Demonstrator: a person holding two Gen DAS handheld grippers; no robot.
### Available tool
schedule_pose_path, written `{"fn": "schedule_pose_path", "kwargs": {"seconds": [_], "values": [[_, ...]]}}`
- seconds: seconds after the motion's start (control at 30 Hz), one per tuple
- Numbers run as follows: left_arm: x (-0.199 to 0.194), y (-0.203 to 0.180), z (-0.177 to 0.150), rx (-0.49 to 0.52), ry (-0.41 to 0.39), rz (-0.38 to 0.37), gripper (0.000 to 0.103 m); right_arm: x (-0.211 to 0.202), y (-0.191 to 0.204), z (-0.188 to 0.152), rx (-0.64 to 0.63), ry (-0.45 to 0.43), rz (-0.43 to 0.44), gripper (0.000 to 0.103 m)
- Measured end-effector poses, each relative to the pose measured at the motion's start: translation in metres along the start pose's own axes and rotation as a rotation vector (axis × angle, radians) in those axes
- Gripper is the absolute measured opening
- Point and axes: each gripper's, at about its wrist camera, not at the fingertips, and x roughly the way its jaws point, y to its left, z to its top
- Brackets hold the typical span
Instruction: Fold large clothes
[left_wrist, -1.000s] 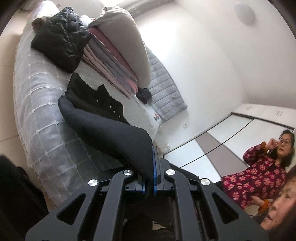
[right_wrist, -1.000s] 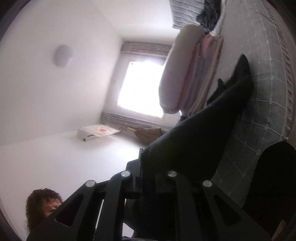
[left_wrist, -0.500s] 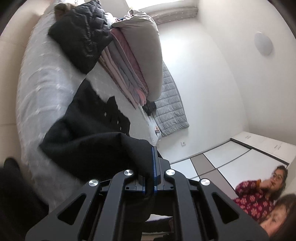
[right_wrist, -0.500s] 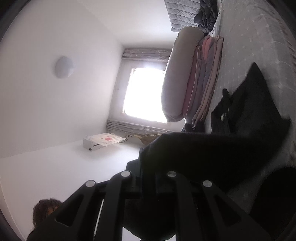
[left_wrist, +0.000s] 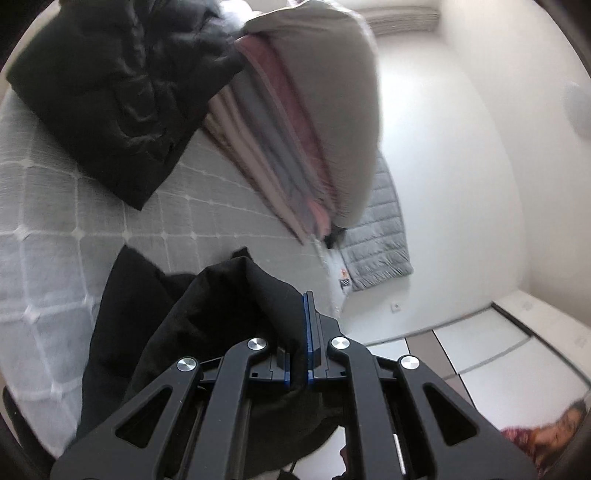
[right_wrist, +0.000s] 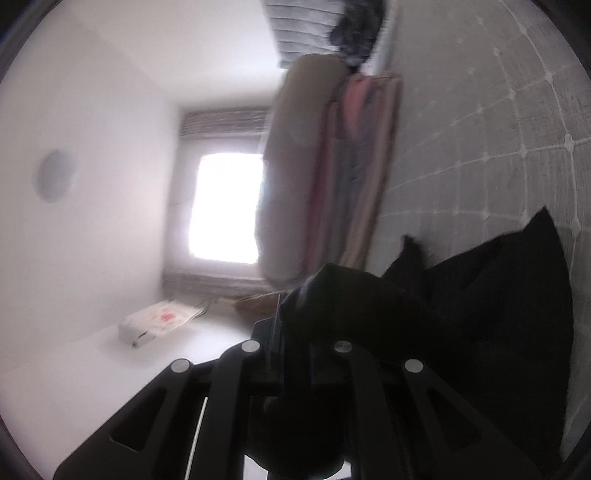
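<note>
A black garment (left_wrist: 177, 317) lies bunched on the grey quilted bed (left_wrist: 55, 229). My left gripper (left_wrist: 301, 314) is shut on one edge of it, the cloth pinched between the blue-edged fingers. In the right wrist view the same black garment (right_wrist: 480, 302) drapes over my right gripper (right_wrist: 295, 317), which is shut on another edge. Both grippers hold the cloth low over the bed, close to the garment's far part. The right gripper's fingertips are mostly hidden by cloth.
A black puffer jacket (left_wrist: 110, 85) lies on the bed at the far left. A tall stack of folded quilts (left_wrist: 306, 122) stands behind it, also in the right wrist view (right_wrist: 332, 173). A person (left_wrist: 546, 435) sits at the lower right. A bright window (right_wrist: 225, 206) is beyond.
Both grippers have carried the held edges forward over the bed toward the garment's far end. The cloth, stretched out a second ago, now lies doubled and bunched beneath them.
</note>
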Motion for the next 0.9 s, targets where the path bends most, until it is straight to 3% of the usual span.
{"fn": "schedule_pose_path", "kwargs": {"seconds": [0.13,0.33,0.43,0.53,0.63,0.67,0.77,0.9], "values": [[0.048,0.023,0.024,-0.033,0.018,0.062,0.005,0.019,-0.03,0.025,0.043,-0.023,-0.073,0.01],[0.098,0.069,0.04,-0.078,0.113,0.248,0.008,0.041,-0.1,0.049,0.219,-0.017,-0.253,0.016],[0.106,0.079,0.043,-0.077,0.126,0.287,0.012,0.043,-0.114,0.057,0.265,-0.019,-0.25,0.027],[0.11,0.071,0.048,-0.05,0.141,0.277,0.015,0.041,-0.11,0.062,0.273,-0.031,-0.199,0.049],[0.11,0.066,0.058,-0.083,0.155,0.225,0.04,0.036,-0.103,0.067,0.285,-0.074,-0.134,0.063],[0.107,0.063,0.063,-0.089,0.152,0.212,0.048,0.03,-0.1,0.068,0.276,-0.1,-0.13,0.065],[0.085,0.05,0.075,-0.076,0.07,0.242,0.053,0.021,-0.09,0.068,0.252,-0.128,-0.125,0.07],[0.047,0.012,0.079,0.063,-0.077,0.239,0.056,0.031,-0.05,0.051,0.092,-0.103,-0.134,0.07]]}}
